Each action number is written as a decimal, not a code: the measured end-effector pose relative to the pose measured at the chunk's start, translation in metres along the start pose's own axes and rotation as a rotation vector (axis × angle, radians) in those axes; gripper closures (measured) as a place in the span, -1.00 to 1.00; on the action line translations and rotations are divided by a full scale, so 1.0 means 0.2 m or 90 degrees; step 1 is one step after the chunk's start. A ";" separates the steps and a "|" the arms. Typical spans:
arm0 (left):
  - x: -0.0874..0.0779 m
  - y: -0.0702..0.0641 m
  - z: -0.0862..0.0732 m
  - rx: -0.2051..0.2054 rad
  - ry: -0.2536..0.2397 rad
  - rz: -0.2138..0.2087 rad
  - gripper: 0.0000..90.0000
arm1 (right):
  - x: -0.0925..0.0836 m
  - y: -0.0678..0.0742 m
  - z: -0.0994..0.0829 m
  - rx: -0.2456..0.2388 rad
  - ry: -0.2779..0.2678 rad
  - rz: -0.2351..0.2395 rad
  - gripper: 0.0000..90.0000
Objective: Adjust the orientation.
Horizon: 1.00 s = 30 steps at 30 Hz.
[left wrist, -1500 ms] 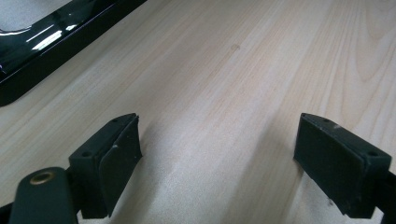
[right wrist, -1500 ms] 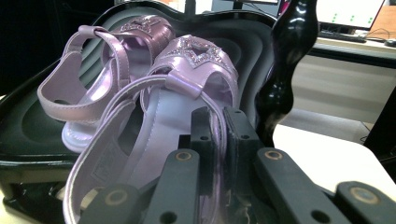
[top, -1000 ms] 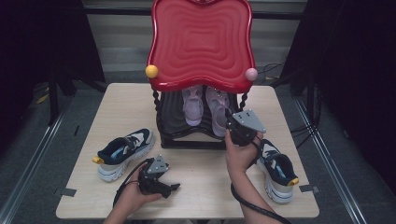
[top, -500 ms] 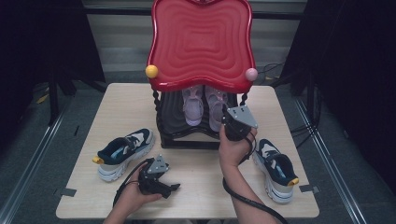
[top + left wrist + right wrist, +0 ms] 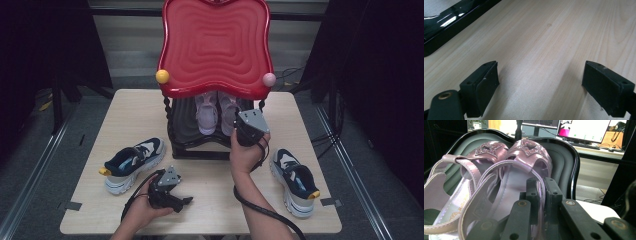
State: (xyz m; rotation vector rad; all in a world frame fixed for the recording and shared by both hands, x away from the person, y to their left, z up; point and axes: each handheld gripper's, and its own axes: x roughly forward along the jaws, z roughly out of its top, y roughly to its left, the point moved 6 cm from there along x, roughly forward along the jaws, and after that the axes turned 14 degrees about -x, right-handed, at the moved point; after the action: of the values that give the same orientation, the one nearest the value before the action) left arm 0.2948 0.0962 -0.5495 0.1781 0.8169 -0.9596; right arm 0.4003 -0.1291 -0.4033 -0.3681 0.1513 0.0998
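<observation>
Two lilac sandals with glittery stars lie side by side on the black lower shelf [image 5: 182, 125] of a red-topped stand [image 5: 215, 45]. My right gripper [image 5: 239, 127] reaches in at the shelf's front right, shut on the thin heel strap [image 5: 541, 191] of the right sandal [image 5: 227, 107]. In the right gripper view that strap runs up between the closed jaws [image 5: 541, 182], with the right sandal [image 5: 524, 155] straight ahead and the left sandal [image 5: 456, 167] beside it. My left gripper [image 5: 186, 200] lies low on the table near the front edge, open, with bare wood between its jaws [image 5: 541, 82].
A navy and white sneaker [image 5: 132, 162] sits on the table [image 5: 220, 200] at the left of the stand, its partner [image 5: 295, 180] at the right near the edge. The red top overhangs the shelf. The shelf's black base edge [image 5: 446, 27] runs ahead of my left gripper.
My right hand has shifted left and a little farther in toward the stand, keeping the sandal strap in its jaws. The left hand has stayed put.
</observation>
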 end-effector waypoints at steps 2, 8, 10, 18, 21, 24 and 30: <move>0.00 0.00 0.00 -0.001 0.001 0.001 -0.71 | 0.01 0.01 0.00 0.001 0.000 0.000 0.84; 0.00 0.00 0.00 -0.001 0.002 0.001 -0.71 | 0.03 0.02 -0.01 -0.004 0.005 -0.007 0.84; 0.00 0.00 0.00 -0.001 0.002 0.001 -0.71 | 0.04 0.02 0.00 -0.004 0.005 -0.009 0.84; 0.00 0.00 0.00 -0.001 0.002 0.001 -0.71 | 0.07 0.02 -0.01 0.002 0.014 -0.015 0.84; 0.00 0.00 0.00 -0.001 0.002 0.000 -0.71 | 0.08 0.03 -0.01 -0.001 0.015 -0.014 0.84; 0.00 0.00 0.00 -0.001 0.002 0.000 -0.71 | 0.09 0.03 -0.02 -0.002 0.017 -0.010 0.84; 0.00 0.00 0.00 -0.001 0.002 0.000 -0.71 | 0.10 0.04 -0.04 0.004 0.019 -0.007 0.83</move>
State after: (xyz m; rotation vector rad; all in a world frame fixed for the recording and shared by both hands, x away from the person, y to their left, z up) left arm 0.2945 0.0964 -0.5495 0.1790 0.8205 -0.9593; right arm 0.4175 -0.1231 -0.4158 -0.3649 0.1787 0.0828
